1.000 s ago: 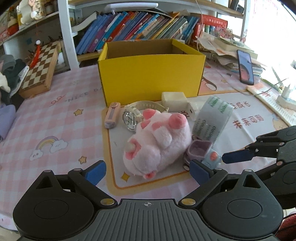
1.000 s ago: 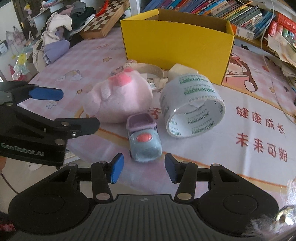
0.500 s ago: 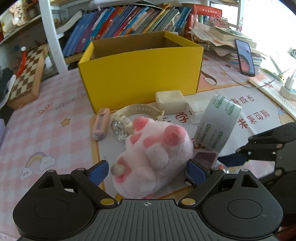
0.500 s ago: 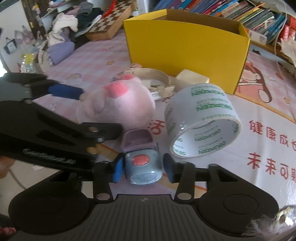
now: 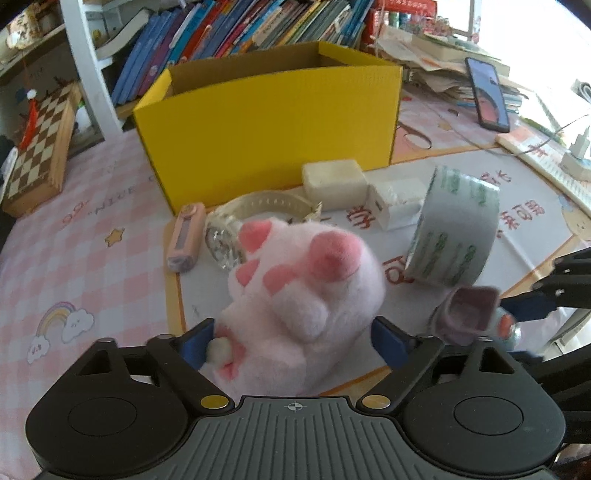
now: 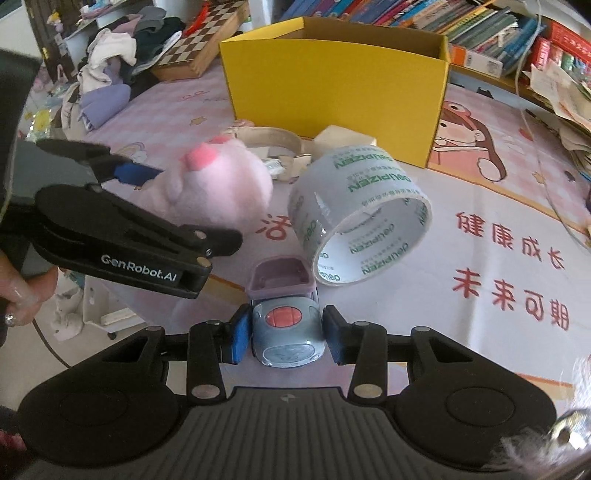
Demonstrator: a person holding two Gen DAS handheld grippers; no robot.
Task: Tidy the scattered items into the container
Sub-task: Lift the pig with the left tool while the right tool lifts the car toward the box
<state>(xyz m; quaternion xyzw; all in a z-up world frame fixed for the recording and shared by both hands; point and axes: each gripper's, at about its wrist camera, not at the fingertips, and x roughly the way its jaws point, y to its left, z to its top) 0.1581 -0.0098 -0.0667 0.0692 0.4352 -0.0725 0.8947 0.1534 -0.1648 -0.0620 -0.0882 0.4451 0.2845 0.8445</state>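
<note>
Left claw (image 5: 293,341) spread wide around pink plush pig (image 5: 303,295), blue pads (image 5: 197,341) flanking its lower body, contact on either side not clear. Right claw (image 6: 286,334) narrow around small grey-blue toy car (image 6: 286,332), left pad touching its side, right pad just beside it, firm grip not confirmable; toy has red button on top and purple open bucket at its far end. Seen from left wrist, same toy (image 5: 476,319) sits right of pig, right claw's finger reaching in from the right edge. Clear tape roll (image 6: 356,218) with green lettering tilted on its edge, just beyond toy car, nearly touching the purple bucket. Yellow cardboard box (image 5: 269,122) open-topped, standing upright behind the clutter; nothing visible of its floor. Between box and pig on tabletop (image 5: 85,258): pale cream block (image 5: 334,179), white charger-like cube (image 5: 397,203), cream-strapped wristwatch (image 5: 236,229), pink slim device (image 5: 184,236) lying left of watch. All loose items outside box, resting on orange-bordered mat with red Chinese characters over pink checked cloth. Background: chessboard (image 5: 35,147) at left, smartphone (image 5: 487,94) propped at right, row of books (image 5: 236,27) behind box.
</note>
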